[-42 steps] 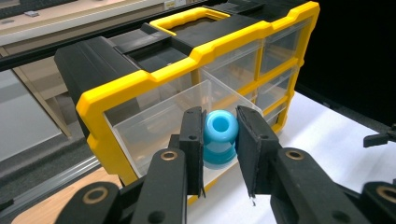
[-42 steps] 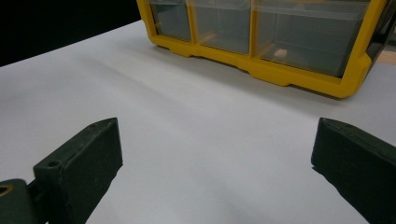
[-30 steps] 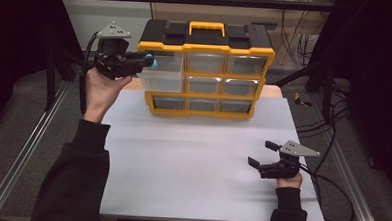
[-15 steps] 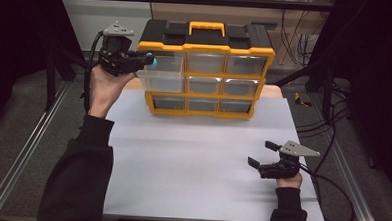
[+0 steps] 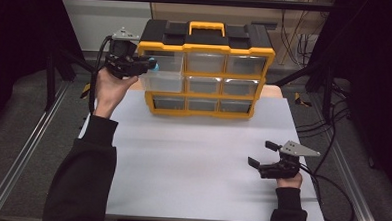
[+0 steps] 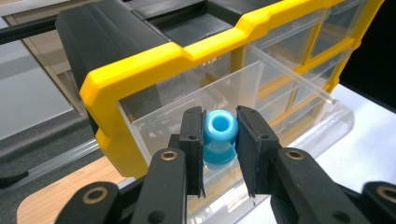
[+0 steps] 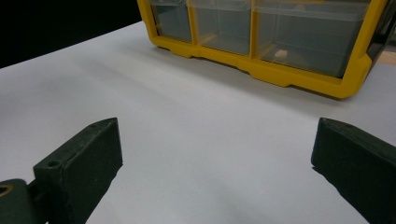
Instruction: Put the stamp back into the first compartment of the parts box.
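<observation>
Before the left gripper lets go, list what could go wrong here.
1. The blue spool is pinched by the left gripper above the pulled-out clear drawer, near its front edge; released here, it might bounce out onto the table.
2. The drawer juts far out of the yellow organizer; a downward knock could tip or unseat it.
</observation>
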`<state>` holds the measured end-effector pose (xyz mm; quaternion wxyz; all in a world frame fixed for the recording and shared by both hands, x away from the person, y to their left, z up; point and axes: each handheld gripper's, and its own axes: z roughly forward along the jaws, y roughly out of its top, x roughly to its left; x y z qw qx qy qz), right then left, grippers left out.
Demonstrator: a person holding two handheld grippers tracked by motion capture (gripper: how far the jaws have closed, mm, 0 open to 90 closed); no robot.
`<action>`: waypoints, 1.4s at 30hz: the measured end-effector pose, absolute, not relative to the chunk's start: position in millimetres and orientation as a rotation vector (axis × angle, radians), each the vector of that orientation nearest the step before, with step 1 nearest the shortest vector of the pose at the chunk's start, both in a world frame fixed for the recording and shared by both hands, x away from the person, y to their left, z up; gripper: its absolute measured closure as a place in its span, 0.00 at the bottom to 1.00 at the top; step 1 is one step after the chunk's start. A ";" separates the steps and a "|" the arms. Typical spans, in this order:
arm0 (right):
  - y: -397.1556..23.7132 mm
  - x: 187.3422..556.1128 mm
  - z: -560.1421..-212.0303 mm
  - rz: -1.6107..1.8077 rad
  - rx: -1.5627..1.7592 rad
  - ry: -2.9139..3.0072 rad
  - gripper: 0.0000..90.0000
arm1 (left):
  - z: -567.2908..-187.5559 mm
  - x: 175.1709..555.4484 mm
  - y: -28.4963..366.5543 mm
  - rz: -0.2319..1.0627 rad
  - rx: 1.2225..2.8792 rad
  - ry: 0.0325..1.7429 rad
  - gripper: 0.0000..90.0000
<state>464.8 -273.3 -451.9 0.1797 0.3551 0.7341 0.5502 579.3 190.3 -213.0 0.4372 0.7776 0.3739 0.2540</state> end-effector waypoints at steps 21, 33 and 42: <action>-273.2 464.9 -452.0 1.555 1.004 2.075 0.03 | -209.6 565.8 202.0 0.630 1.843 0.911 0.54; -273.1 464.7 -452.0 1.552 1.008 2.076 0.03 | -214.5 539.2 215.6 0.634 1.774 0.867 0.16; -273.0 464.7 -452.1 1.552 1.007 2.077 0.03 | -224.5 521.3 221.9 0.625 1.754 0.834 0.02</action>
